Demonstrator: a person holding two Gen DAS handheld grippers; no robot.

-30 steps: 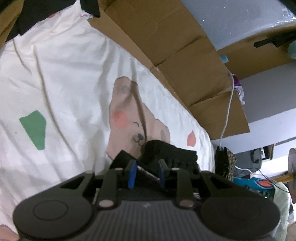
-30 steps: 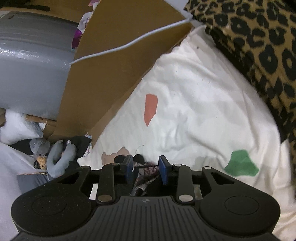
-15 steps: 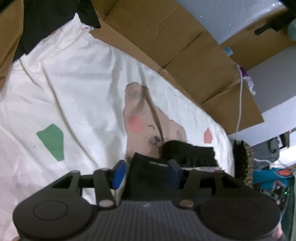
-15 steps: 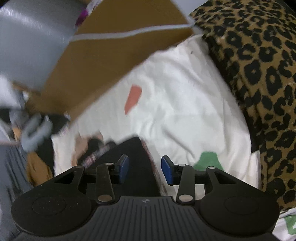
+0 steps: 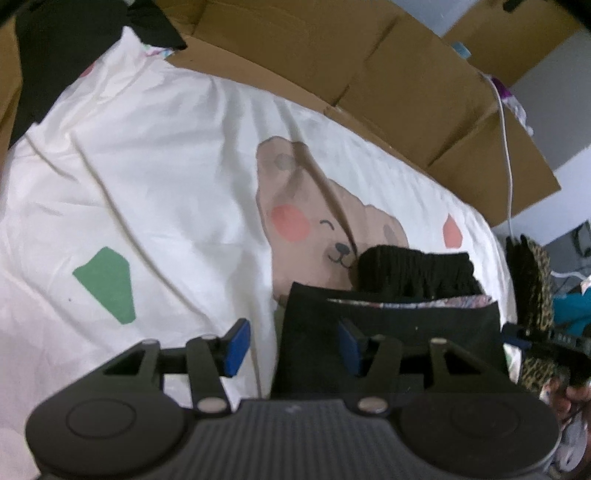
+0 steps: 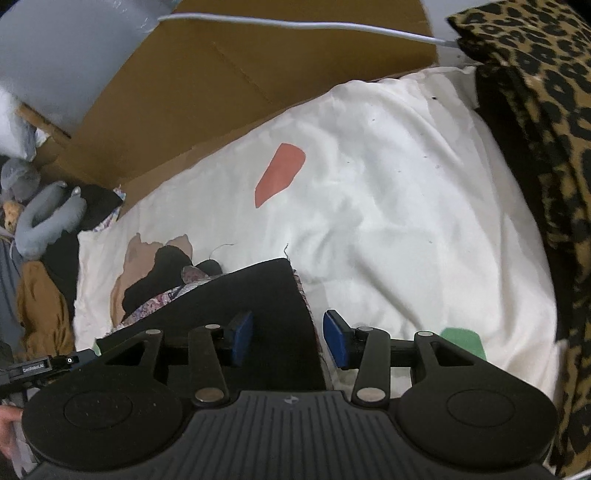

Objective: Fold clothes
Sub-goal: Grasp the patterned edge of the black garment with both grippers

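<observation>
A folded black garment with a patterned lining at its edge lies on the white bear-print sheet. A black knit piece sits just beyond it. My left gripper is open over the garment's left corner. Its right pad is above the cloth and its left pad is off it, over the sheet. In the right wrist view, the same garment has its right edge between the pads of my right gripper. Those jaws are opening and do not press the cloth.
Flattened cardboard lines the far side of the sheet, with a white cable over it. A leopard-print fabric borders the sheet on the right. Plush toys and clothes are piled at the left. Bare sheet stretches ahead.
Both grippers had a thin edge of the garment pinched a second ago. Their jaws have spread apart, and the black garment now lies flat on the sheet. Both views have shifted and rolled.
</observation>
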